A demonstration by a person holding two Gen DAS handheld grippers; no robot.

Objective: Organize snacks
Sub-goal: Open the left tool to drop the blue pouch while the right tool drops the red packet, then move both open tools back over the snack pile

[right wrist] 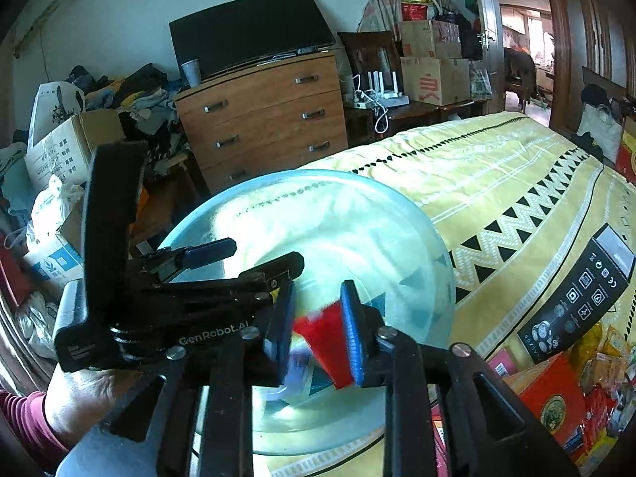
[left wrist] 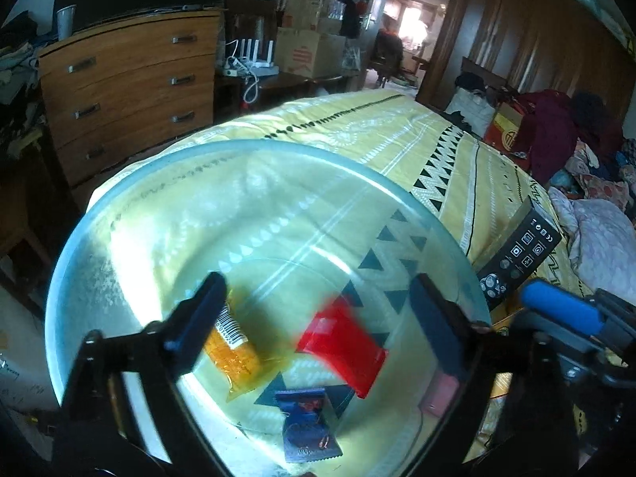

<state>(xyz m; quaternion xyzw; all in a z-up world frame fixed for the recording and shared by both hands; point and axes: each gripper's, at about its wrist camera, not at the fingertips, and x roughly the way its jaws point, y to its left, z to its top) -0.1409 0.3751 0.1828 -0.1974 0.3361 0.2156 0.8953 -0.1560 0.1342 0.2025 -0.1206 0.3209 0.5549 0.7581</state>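
Left wrist view: the left gripper (left wrist: 318,314) stands wide apart over the glass bowl (left wrist: 119,206). A red packet (left wrist: 342,342), blurred, lies between its fingers, touching neither. The right gripper (right wrist: 318,330) is partly apart around the same packet.

Bright wrappers in a pale blue-tinted clear bowl (left wrist: 79,246)

A red snack packet (left wrist: 342,348), an orange packet with a white barcode label (left wrist: 234,351) and a dark blue wrapper (left wrist: 306,429) lie over a yellow bedspread (left wrist: 397,127) patterned with black triangles and white dotted bands; the black carton (left wrist: 520,254) bears white icons.
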